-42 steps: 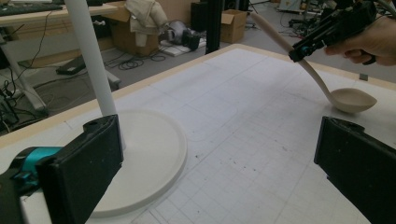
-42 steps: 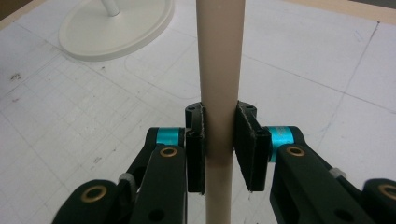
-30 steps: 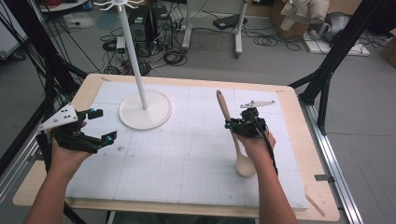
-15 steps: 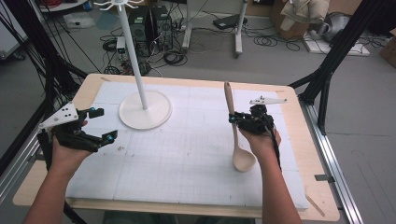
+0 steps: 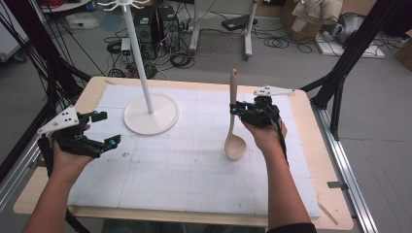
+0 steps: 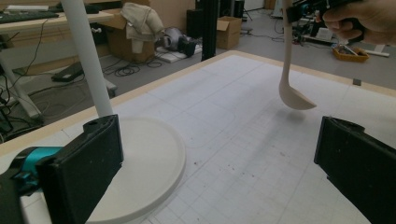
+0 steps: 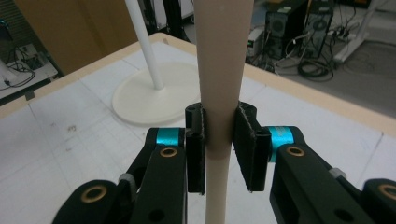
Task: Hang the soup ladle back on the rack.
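Observation:
A pale wooden spoon point(image 5: 232, 116) hangs upright above the white mat, bowl down and handle up, with my right gripper point(image 5: 236, 109) shut on its handle. In the right gripper view both black pads press the spoon's handle point(image 7: 218, 93) from either side. The left gripper view shows the spoon's bowl point(image 6: 295, 97) clear of the mat at the far right. A white stand point(image 5: 148, 110) with a round base and a tall pole rises at the mat's back left. My left gripper point(image 5: 106, 129) hovers open at the left edge, with nothing between its jaws, near the stand's base point(image 6: 149, 163).
The white gridded mat point(image 5: 184, 160) covers a wooden table point(image 5: 335, 213). Black frame struts point(image 5: 340, 73) stand at the right and left. Cables, computer cases and boxes point(image 5: 160, 29) lie on the floor behind the table.
My right gripper has risen and lifted the spoon off the mat, swinging it from a slant to nearly upright. The left gripper has stayed in place.

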A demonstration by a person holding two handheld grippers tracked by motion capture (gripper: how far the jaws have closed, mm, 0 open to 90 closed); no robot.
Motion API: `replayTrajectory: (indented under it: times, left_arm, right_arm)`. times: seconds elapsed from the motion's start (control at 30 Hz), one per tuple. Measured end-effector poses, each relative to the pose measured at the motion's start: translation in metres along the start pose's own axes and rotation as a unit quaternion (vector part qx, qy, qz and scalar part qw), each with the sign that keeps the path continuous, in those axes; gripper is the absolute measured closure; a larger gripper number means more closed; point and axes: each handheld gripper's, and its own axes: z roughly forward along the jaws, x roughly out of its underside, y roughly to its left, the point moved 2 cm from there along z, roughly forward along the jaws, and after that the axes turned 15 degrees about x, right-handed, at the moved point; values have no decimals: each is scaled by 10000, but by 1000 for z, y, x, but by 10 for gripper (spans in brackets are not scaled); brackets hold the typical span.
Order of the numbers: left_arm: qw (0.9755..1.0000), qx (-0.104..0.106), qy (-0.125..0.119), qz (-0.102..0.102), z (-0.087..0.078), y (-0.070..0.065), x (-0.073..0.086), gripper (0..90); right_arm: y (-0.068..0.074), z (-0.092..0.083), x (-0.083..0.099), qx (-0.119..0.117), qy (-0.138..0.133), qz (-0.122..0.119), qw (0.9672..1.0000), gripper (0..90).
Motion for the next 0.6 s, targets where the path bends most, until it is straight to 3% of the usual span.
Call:
replayTrajectory:
  times: [0.17,0.6]
  left_arm:
    - [10000,-25,-18,4,-5,0,0,17]
    - [9999,-92,-63,27,-21,4,2,17]
  right_arm:
    - [10,8,-17,-70,-5,-157,9999,757]
    - [45,33,-86,-401,-21,-636,9972,756]
